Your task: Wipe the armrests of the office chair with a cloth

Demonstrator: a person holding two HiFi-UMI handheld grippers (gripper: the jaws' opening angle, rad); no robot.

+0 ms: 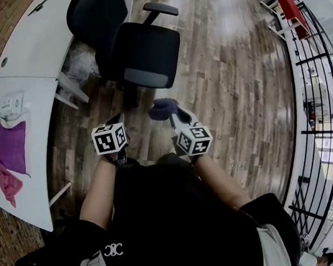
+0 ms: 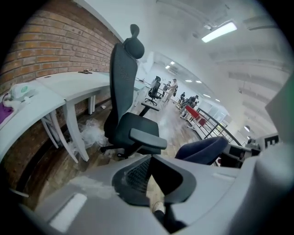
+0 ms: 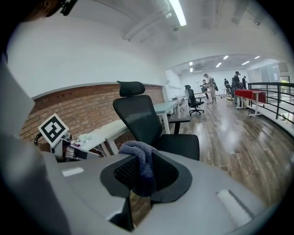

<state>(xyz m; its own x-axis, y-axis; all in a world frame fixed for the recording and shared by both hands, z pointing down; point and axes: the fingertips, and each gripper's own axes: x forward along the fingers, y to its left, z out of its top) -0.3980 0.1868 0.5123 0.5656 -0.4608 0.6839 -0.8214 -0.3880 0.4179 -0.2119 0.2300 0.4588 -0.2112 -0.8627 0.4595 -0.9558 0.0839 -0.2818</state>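
A black office chair [image 1: 143, 49] stands on the wood floor ahead of me, its near armrest [image 1: 146, 77] facing me and its far armrest [image 1: 161, 9] behind the seat. My right gripper [image 1: 171, 115] is shut on a blue-grey cloth [image 1: 162, 108], which bunches over its jaws [image 3: 140, 158], short of the seat's front edge. My left gripper [image 1: 119, 118] hangs beside it, shut with nothing in it [image 2: 150, 160]. In the left gripper view the near armrest [image 2: 148, 139] lies just past the jaws, with the cloth [image 2: 202, 150] to the right. Neither gripper touches the chair.
A curved white desk [image 1: 30, 54] runs along the left by a brick wall, with a purple cloth [image 1: 11, 147] and a small container on it. Crumpled plastic [image 1: 81, 59] lies under the desk. A black railing [image 1: 317, 90] and a red bench [image 1: 291, 4] stand at the right.
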